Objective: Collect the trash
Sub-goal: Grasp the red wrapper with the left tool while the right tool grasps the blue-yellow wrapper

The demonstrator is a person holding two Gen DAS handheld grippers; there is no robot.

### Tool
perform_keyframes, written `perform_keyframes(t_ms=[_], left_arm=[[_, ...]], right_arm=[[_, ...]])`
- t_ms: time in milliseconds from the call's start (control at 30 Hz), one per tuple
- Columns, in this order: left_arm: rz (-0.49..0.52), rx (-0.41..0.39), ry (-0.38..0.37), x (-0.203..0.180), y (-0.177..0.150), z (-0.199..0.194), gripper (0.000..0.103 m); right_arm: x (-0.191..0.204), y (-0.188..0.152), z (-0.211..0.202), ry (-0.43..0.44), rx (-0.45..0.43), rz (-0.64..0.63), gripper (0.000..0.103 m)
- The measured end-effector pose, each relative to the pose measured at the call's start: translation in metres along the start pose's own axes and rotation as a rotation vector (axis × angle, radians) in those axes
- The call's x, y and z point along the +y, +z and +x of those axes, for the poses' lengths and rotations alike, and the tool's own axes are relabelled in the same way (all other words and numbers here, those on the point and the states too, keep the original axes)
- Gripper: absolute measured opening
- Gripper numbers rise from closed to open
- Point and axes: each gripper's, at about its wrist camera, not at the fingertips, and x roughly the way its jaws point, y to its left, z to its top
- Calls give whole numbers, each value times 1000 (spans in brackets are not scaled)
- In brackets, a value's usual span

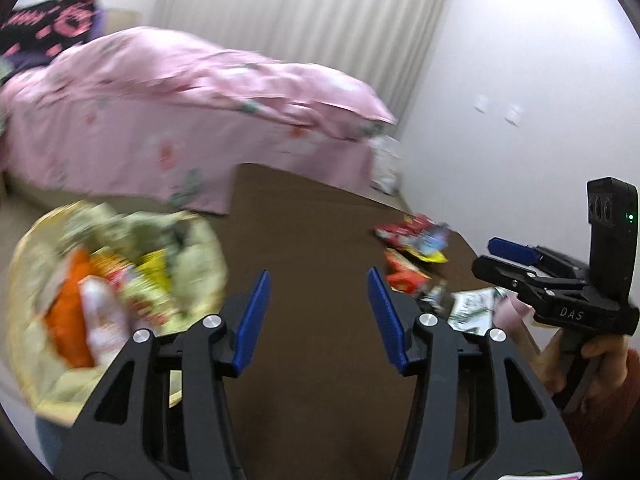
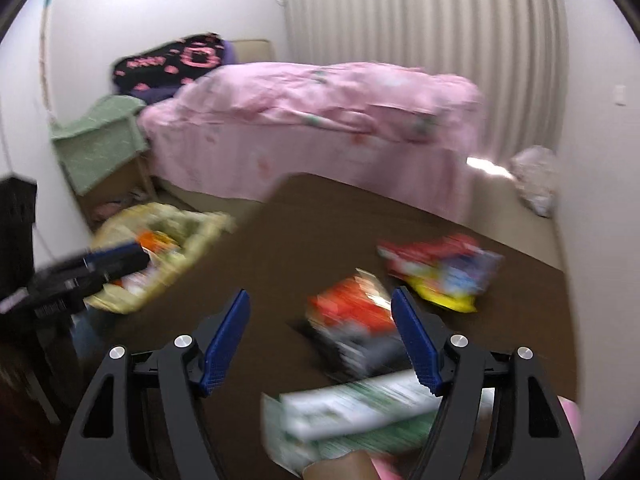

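Motion blur smears the trash bag (image 1: 116, 280) and its contents beyond reading. The red wrapper (image 2: 436, 268) and orange packet (image 2: 352, 312) blur too; the green-and-white pack (image 2: 360, 416) runs under the right gripper (image 2: 320, 340).

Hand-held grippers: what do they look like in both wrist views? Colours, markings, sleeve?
Both match: black plastic linkage frames with triangular cutouts, silver round pivot pins and blue ribbed finger pads. Seen from the left wrist, the right hand-held gripper bears white "DAS" lettering and a black upright camera module with a green light. The hand holding it wears a reddish sleeve. No cables visible.
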Motion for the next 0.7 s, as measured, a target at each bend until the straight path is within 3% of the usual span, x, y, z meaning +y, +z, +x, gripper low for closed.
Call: perform_keyframes(t_ms=[133, 300, 400, 567, 633, 700], left_arm=[[118, 47, -105, -37, 20, 48, 48], [318, 125, -210, -84, 55, 129, 49], [401, 201, -216, -105, 69, 185, 49], [407, 356, -170, -124, 69, 258, 49], [410, 450, -107, -124, 62, 280, 31], [383, 429, -107, -118, 62, 277, 30]], right_arm=[[-48, -21, -22, -157, -35, 56, 69], [-89, -42, -34, -260, -16, 110, 69], [-99, -52, -34, -302, 4, 120, 69], [-107, -58, -24, -339, 60, 123, 69], [-105, -57, -23, -360, 68, 112, 69], [-105, -55, -22, -362, 65, 117, 69]])
